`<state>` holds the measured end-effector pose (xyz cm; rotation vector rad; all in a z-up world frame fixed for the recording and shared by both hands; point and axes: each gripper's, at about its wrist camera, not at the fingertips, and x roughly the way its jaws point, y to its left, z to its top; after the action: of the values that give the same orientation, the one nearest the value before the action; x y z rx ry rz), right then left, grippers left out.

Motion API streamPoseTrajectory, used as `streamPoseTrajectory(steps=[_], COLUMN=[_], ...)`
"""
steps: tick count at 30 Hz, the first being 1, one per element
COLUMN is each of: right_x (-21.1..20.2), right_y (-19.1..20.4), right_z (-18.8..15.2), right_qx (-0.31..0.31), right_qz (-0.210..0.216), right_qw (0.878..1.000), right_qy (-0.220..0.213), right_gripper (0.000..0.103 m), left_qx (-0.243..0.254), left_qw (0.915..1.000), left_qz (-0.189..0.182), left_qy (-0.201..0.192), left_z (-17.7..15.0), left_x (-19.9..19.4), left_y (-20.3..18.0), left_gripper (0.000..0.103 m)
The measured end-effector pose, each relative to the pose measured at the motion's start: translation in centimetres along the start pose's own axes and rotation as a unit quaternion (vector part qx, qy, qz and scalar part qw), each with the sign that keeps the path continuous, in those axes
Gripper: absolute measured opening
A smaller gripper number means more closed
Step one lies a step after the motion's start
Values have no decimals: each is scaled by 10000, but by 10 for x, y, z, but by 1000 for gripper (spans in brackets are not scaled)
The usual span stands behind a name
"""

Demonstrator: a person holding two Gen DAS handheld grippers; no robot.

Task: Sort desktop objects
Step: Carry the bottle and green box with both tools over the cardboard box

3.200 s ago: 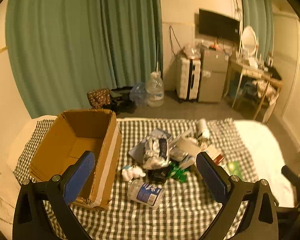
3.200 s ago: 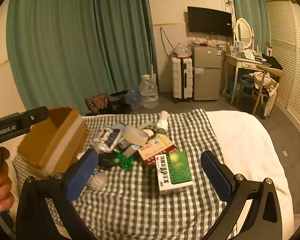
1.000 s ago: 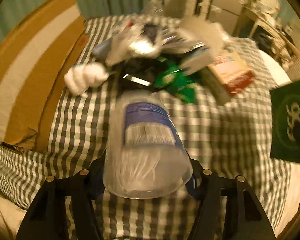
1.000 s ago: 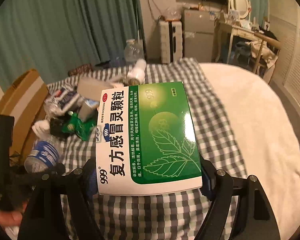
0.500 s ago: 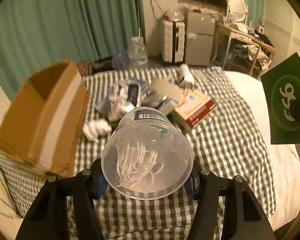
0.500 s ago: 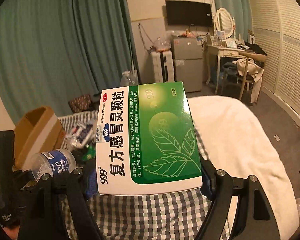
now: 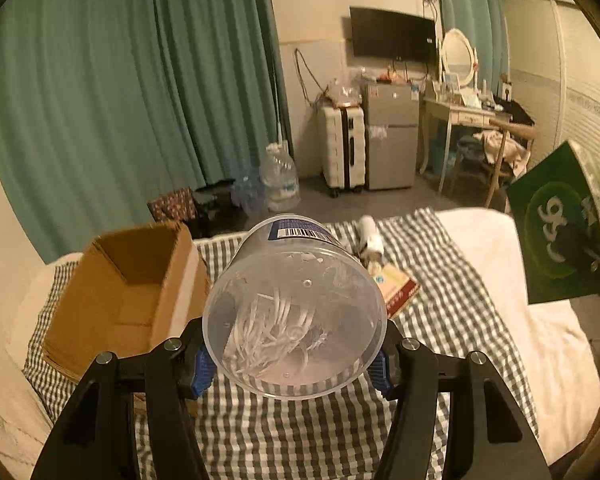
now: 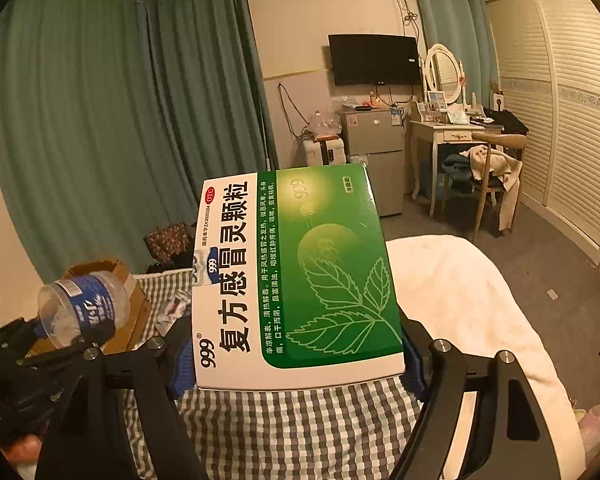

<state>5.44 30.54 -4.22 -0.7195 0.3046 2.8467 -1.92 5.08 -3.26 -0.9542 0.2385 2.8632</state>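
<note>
My left gripper (image 7: 294, 360) is shut on a clear plastic jar with a blue label (image 7: 296, 308), white sticks inside, held above the checked cloth; the jar also shows in the right wrist view (image 8: 82, 306). My right gripper (image 8: 296, 364) is shut on a green and white medicine box (image 8: 296, 276), held high; the box shows at the right of the left wrist view (image 7: 556, 232). An open cardboard box (image 7: 128, 300) stands on the left of the cloth, just left of the jar.
A red and white packet (image 7: 398, 288) and a white bottle (image 7: 370, 236) lie on the checked cloth (image 7: 452, 312) beyond the jar. A white blanket (image 7: 540, 332) lies to the right. Curtains, suitcase, fridge and desk stand far behind.
Both grippers have lifted higher with their objects. The cardboard box now sits lower and closer to the jar in the left wrist view; the pile is mostly hidden behind the jar.
</note>
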Motion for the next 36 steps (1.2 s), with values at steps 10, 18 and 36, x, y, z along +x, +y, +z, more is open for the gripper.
streamPoseTrajectory(steps=[10,18,36], right_x=[-7,5,54], right_y=[44,92,219], right_z=[22,39,31], right_qx=[-119,-301,-1070], right_qz=[201,426,1195], right_qw=[9996,9985,9870], right_qy=[-136,-182,102], right_gripper=[77,77,77], left_qx=[-185,-499,-732], left_qw=[9998,9985,9965], left_qz=[-74,187,408], left_qy=[-97,-79,-74], left_z=[16,19,22], left_x=[-1,8,47], left_y=[49,106,218], left_gripper=[61,61,61])
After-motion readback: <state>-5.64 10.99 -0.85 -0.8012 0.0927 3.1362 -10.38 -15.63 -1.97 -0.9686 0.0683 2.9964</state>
